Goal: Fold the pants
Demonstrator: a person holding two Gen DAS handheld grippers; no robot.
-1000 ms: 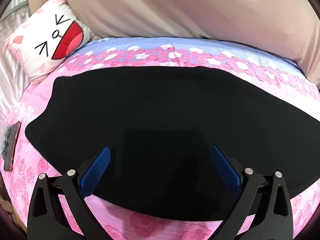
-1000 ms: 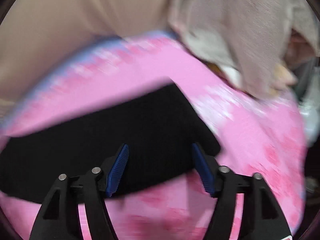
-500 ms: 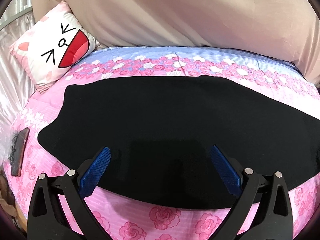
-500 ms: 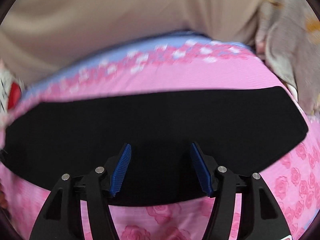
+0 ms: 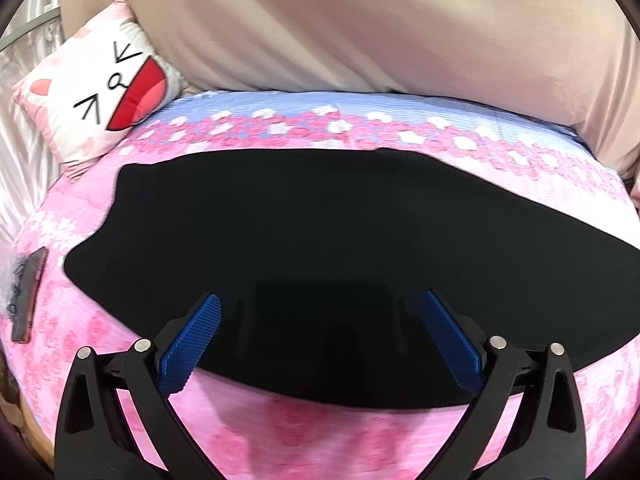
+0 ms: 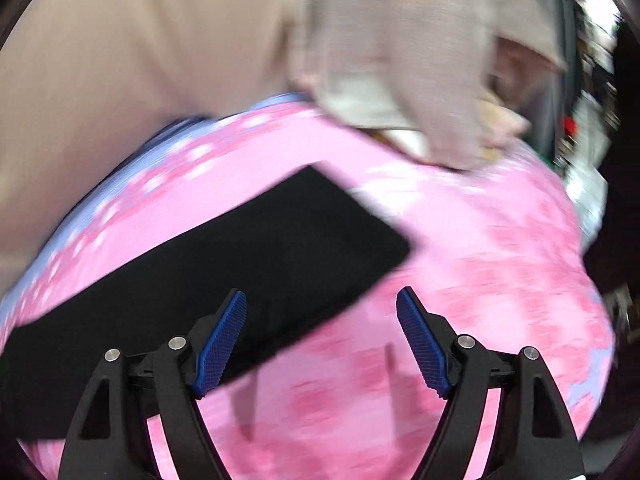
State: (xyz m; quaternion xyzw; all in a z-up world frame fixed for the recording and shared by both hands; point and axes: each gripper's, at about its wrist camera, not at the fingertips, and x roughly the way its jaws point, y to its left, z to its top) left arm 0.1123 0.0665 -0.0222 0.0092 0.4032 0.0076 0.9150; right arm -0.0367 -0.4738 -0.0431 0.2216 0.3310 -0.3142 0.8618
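Left wrist view: pants (image 5: 320, 232) flat on bed (image 5: 280, 432); left gripper (image 5: 320, 340) and right gripper (image 6: 320, 336) fingers wide, holding nothing.

pants (image 5: 304, 248) flat on bedsheet (image 5: 320, 432) | pillow (image 5: 96, 100) behind-left | phone(?) (image 5: 26, 296) left edge

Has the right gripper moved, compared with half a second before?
Yes. The right gripper has swung rightward along the black pants: their end now lies near the centre, and beside it the bedsheet.
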